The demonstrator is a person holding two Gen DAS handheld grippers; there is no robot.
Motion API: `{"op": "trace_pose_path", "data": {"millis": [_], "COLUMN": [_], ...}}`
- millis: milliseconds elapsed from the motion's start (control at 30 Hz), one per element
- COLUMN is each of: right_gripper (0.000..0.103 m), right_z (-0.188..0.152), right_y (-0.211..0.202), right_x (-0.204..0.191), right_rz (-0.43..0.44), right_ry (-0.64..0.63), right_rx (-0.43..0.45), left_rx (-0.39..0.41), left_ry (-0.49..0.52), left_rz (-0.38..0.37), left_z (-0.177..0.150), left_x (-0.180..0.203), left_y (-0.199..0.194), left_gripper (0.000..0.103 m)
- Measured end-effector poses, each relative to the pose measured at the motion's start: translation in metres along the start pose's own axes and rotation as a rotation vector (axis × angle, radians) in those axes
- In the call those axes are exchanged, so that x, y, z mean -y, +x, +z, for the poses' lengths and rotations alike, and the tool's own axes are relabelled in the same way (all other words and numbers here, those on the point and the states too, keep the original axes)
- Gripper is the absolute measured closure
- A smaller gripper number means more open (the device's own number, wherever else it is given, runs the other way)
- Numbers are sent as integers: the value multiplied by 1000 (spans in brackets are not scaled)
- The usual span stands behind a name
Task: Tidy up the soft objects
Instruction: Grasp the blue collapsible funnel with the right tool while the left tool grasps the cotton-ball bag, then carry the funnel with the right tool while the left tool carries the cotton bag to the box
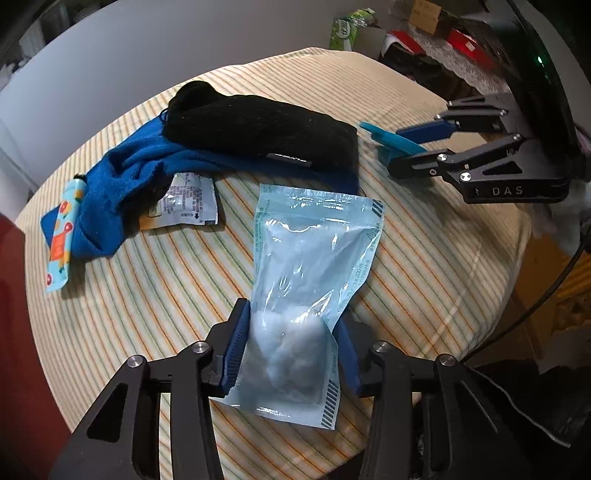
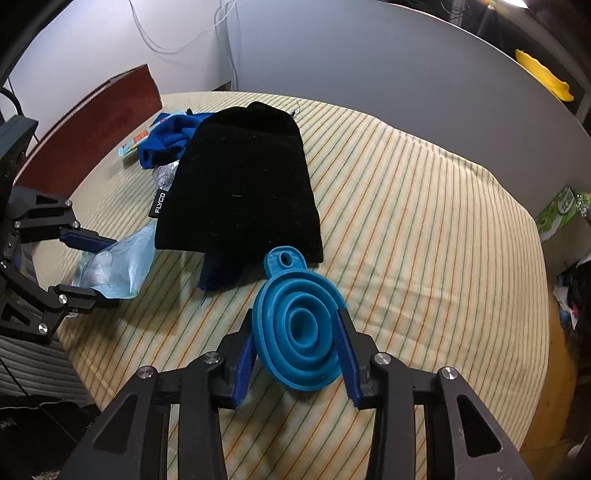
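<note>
My left gripper (image 1: 291, 350) is shut on a clear blue pouch of cotton balls (image 1: 310, 280), which rests on the striped tablecloth (image 1: 424, 258). My right gripper (image 2: 295, 350) is shut on a blue collapsible silicone funnel (image 2: 299, 332), lying flat near the table's near edge. A black velvet FLYCO pouch (image 2: 243, 184) lies on a blue cloth (image 1: 110, 192) at mid table. In the left wrist view the right gripper (image 1: 402, 144) shows at the right with the funnel (image 1: 391, 138). The left gripper (image 2: 103, 269) shows in the right wrist view with the cotton pouch (image 2: 118, 262).
A small foil sachet (image 1: 184, 201) and a colourful patterned tube (image 1: 61, 240) lie beside the blue cloth. A red-brown chair back (image 2: 92, 125) stands past the table's far left. A green tissue pack (image 1: 347, 29) and clutter sit beyond the table. A grey wall is behind.
</note>
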State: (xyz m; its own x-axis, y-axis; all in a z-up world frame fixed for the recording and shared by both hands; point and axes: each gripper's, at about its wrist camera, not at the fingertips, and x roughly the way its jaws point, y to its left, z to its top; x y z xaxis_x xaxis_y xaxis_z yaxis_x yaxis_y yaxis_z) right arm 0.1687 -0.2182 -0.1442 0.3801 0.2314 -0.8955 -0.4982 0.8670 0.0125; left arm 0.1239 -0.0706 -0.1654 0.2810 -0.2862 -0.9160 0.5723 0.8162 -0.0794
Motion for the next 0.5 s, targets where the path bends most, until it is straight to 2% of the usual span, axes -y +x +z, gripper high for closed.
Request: {"op": "trace_pose_path", "data": {"millis": [500], "right_gripper": [71], "right_z": [-8], "right_y": [-36], "right_x": [3], "right_rz": [65], "right_ry": [95], "right_rx": [88], "left_rx": [90], "left_ry": [-67], "left_rz": [-11], "left_z": [-17], "left_x": [-3], "left_y": [-40], "left_gripper": [63]}}
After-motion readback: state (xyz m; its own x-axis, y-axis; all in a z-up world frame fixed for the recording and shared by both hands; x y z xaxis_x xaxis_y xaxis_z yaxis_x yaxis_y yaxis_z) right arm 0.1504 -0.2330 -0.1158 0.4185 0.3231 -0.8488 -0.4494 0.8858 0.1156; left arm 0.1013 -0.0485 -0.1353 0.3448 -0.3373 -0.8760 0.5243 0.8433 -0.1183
